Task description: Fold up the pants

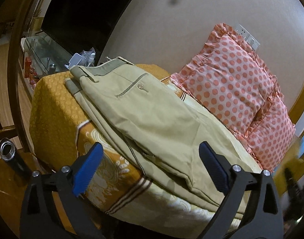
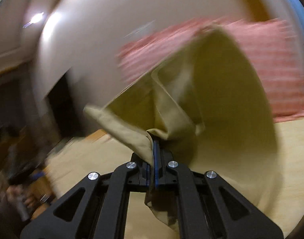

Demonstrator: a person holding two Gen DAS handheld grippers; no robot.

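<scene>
Khaki pants [image 1: 144, 111] lie on a bed with an orange patterned cover [image 1: 56, 107], waistband toward the far end, back pocket with a button facing up. My left gripper [image 1: 150, 167] is open and empty, its blue pads either side of the pants' near part, just above the fabric. My right gripper [image 2: 154, 139] is shut on a bunched end of the pants [image 2: 211, 91] and holds it lifted in the air; that view is motion-blurred.
A pink polka-dot pillow [image 1: 237, 91] lies to the right of the pants against the wall. A glass shelf with small items [image 1: 46, 53] stands beyond the bed's far left. A metal bottle [image 1: 9, 151] stands at the left.
</scene>
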